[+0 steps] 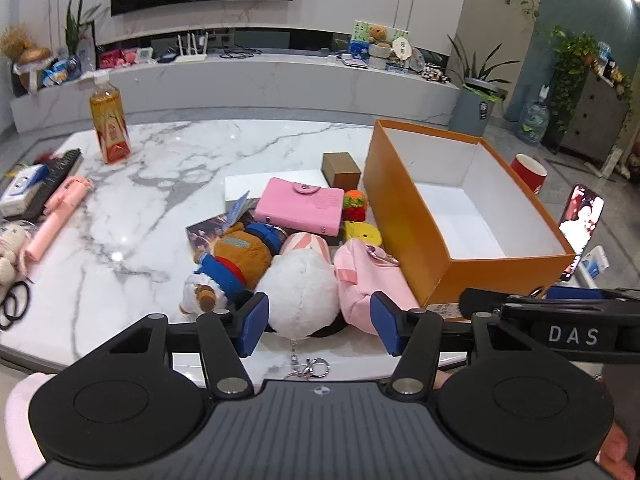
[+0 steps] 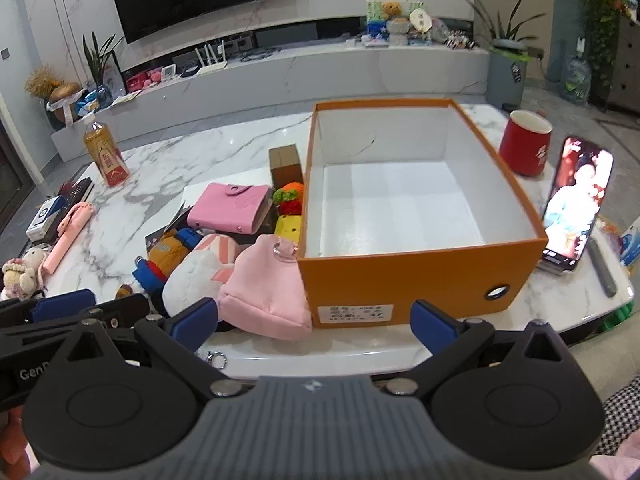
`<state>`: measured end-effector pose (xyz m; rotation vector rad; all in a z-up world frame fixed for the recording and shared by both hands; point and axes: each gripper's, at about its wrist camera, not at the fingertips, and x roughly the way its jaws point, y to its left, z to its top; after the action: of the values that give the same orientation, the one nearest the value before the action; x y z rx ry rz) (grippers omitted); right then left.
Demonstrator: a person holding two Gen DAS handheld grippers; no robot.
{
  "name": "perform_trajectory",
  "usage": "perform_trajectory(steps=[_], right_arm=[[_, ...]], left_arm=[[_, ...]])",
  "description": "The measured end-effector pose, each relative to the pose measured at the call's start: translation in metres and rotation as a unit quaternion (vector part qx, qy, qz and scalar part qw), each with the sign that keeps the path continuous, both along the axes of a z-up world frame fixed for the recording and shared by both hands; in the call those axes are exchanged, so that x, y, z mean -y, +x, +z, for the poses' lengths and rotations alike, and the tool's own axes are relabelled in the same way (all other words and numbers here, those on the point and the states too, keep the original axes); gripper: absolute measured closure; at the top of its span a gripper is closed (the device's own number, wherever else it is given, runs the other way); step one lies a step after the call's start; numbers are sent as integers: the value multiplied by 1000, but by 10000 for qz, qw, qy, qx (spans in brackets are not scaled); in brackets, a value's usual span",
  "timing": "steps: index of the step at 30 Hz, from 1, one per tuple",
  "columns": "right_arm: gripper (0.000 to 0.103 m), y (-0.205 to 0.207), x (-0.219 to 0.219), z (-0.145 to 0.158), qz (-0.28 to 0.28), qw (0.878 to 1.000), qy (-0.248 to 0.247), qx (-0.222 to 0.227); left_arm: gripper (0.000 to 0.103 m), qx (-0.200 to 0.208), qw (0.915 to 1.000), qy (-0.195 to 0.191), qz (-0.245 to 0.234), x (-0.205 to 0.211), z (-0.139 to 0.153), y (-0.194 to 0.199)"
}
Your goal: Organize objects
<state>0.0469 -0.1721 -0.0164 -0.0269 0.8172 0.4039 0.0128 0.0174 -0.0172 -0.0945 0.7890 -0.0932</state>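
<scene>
Both tongs apart, nothing held. I put left tongs point(image 1: 318, 322) around white plush point(image 1: 298, 292), close gently, lift into orange box point(image 1: 404, 200); right tongs point(image 2: 314, 318) wait nr box.

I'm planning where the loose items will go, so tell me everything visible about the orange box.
The orange box is a lidless rectangular cardboard box, orange outside and plain white inside, and nothing lies in it. It stands upright on the marble table. Its near end wall carries a white printed label and a metal-ringed round hole. The pink pouch presses against its left near corner; the other small toys sit close along that side. The red mug and phone stand to its right, apart from it.
</scene>
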Motion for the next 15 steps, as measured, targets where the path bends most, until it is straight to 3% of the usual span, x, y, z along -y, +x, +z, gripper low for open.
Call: perform_trajectory(steps=[2, 9, 15], right_arm=[[2, 5, 0, -1, 57, 9999, 61, -102], [35, 18, -11, -3, 457, 9986, 196, -190], [52, 29, -37, -8, 900, 9956, 94, -244]], left_arm=[[37, -38, 10000, -26, -67, -3, -2, 3], [50, -136, 9993, -157, -296, -9, -9, 17], [51, -220, 9991, 22, -354, -25, -18, 35]])
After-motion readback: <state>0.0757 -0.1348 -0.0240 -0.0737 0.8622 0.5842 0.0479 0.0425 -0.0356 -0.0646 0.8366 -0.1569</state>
